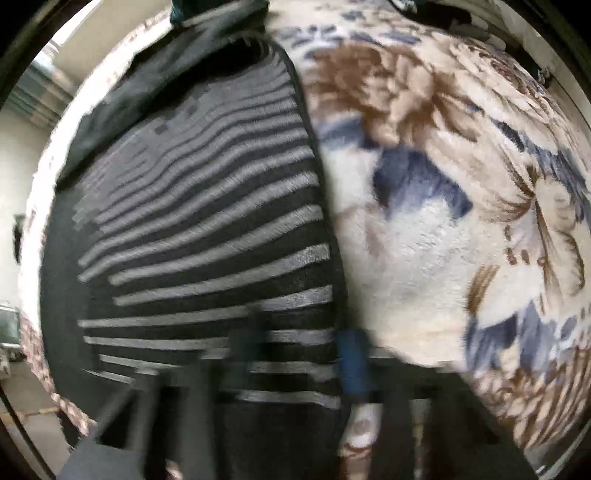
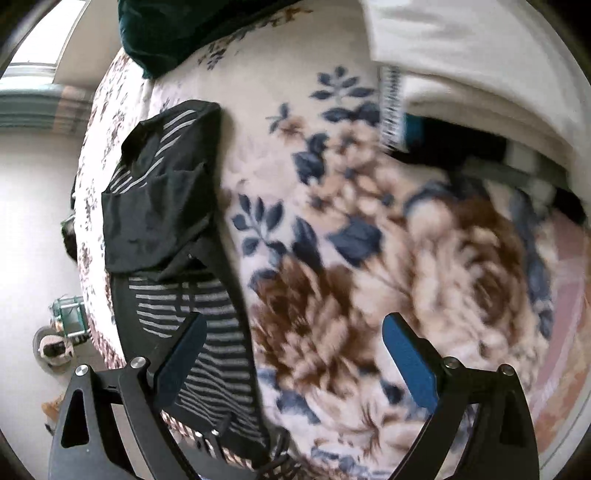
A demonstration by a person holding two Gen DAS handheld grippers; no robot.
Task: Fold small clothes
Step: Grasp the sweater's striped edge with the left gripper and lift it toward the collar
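A black garment with grey stripes [image 1: 207,229] lies flat on a floral blanket [image 1: 443,206]; its right edge runs down the middle of the left wrist view. My left gripper [image 1: 295,362] hangs low over the garment's near end, blurred, jaws apart, with the blue pad [image 1: 352,365] at the garment's right edge. In the right wrist view the same garment [image 2: 173,229] lies at the left, its far part folded over in plain black. My right gripper [image 2: 291,354] is open and empty above the blanket [image 2: 369,221], its left finger [image 2: 181,354] over the garment's striped near part.
A dark green cushion [image 2: 177,33] sits at the far end of the bed. White bedding [image 2: 461,55] and dark items [image 2: 461,144] lie at the far right. The bed's left edge drops to a pale floor [image 2: 29,221] with small objects [image 2: 66,325].
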